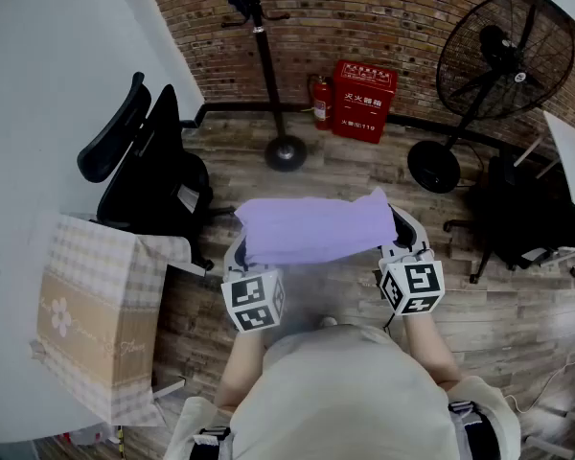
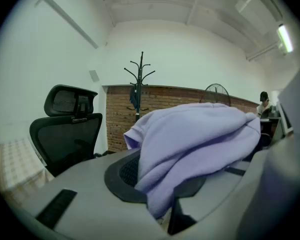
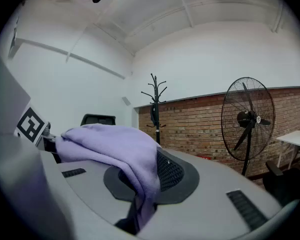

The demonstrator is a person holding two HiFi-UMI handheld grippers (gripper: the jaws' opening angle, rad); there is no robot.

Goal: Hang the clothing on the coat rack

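A lilac garment (image 1: 311, 228) hangs stretched between my two grippers, in front of the person's body. My left gripper (image 1: 241, 254) is shut on its left end, where the cloth (image 2: 190, 144) drapes over the jaws. At the other end my right gripper (image 1: 399, 241) is shut on the fabric (image 3: 122, 154), which is pinched between its jaws. The black coat rack (image 1: 261, 46) stands ahead by the brick wall, its round base (image 1: 286, 152) on the wooden floor. It also shows as a coat rack (image 2: 140, 84) in the left gripper view and a coat rack (image 3: 155, 106) in the right gripper view, with something dark hanging on it.
A black office chair (image 1: 149, 166) stands at the left, beside a checked box (image 1: 91, 314). A large floor fan (image 1: 498, 60) stands at the right. A red cabinet (image 1: 362, 101) and a fire extinguisher (image 1: 320, 101) sit against the brick wall. Another dark chair (image 1: 527, 218) is at the right.
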